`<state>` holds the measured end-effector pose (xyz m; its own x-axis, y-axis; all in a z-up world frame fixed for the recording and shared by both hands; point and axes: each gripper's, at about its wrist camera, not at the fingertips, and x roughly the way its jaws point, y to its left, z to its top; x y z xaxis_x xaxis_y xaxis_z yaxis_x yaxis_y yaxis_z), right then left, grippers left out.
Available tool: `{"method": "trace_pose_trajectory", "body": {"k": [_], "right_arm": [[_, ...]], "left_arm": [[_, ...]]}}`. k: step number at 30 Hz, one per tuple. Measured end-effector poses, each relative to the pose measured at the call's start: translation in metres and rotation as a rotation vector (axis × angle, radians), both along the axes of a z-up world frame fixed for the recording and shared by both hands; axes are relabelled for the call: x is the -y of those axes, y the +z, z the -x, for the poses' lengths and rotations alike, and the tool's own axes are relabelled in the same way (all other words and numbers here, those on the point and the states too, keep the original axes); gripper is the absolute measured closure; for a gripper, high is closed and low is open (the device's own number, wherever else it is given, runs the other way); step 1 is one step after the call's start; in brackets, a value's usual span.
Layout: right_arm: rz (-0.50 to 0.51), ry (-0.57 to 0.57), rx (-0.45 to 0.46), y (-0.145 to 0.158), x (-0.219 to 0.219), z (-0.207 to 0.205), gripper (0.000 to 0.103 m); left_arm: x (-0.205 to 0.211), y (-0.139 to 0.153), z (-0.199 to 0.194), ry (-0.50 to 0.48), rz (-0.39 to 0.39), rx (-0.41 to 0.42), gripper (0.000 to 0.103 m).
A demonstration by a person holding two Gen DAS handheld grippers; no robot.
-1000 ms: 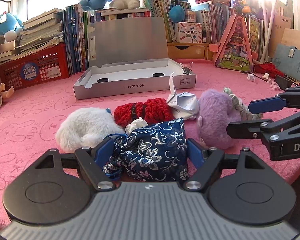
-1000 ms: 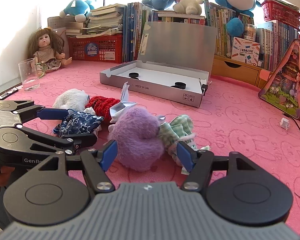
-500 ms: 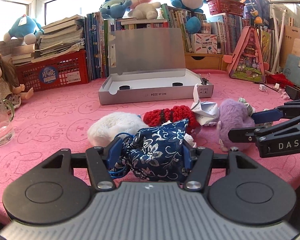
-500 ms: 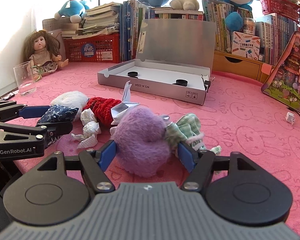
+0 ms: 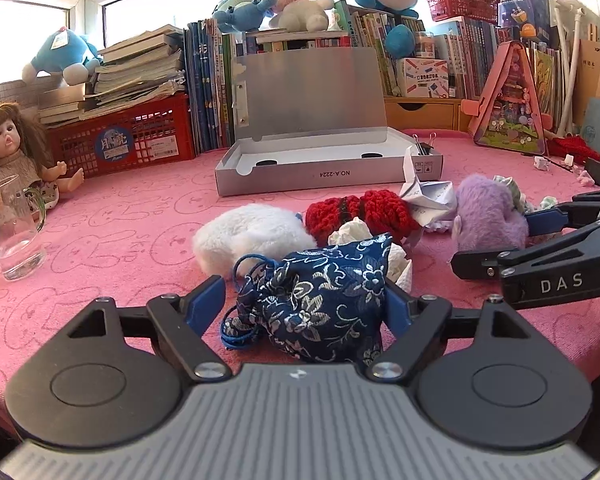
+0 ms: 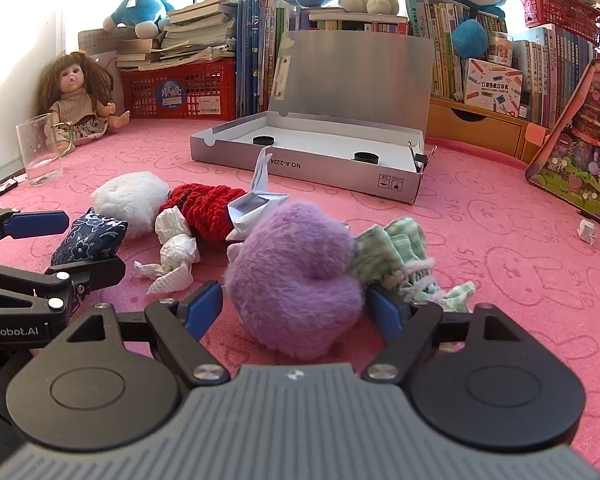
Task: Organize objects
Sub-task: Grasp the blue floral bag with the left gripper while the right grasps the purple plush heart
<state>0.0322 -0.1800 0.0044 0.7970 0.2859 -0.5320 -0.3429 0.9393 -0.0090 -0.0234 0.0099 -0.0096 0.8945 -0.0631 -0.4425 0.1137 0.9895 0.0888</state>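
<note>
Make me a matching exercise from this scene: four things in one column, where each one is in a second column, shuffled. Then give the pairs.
Things:
1. blue floral pouch
2. purple plush
3. doll
4. grey box

Places:
A. lid up, in front of the books
B. between the left tongs' opening jaws
C. sitting by the red crate, behind the glass
D. between the right tongs' opening jaws

Pairs: 1-B, 2-D, 3-C, 4-A
</note>
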Motion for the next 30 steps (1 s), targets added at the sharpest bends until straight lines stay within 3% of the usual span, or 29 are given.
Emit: {"method": "trace_pose_trajectory", "body": {"k": [9, 30], "right_arm": [[-0.025, 0.016, -0.020, -0.002, -0.003, -0.001, 0.017], [-0.033, 0.001, -0.027, -0.008, -0.008, -0.004, 0.020]], "left_arm": [[-0.004, -0.013, -0.018, -0.012, 0.063, -0.088, 0.012], [-0.001, -0.013, -0.020, -0.016, 0.064, -0.095, 0.016]]}}
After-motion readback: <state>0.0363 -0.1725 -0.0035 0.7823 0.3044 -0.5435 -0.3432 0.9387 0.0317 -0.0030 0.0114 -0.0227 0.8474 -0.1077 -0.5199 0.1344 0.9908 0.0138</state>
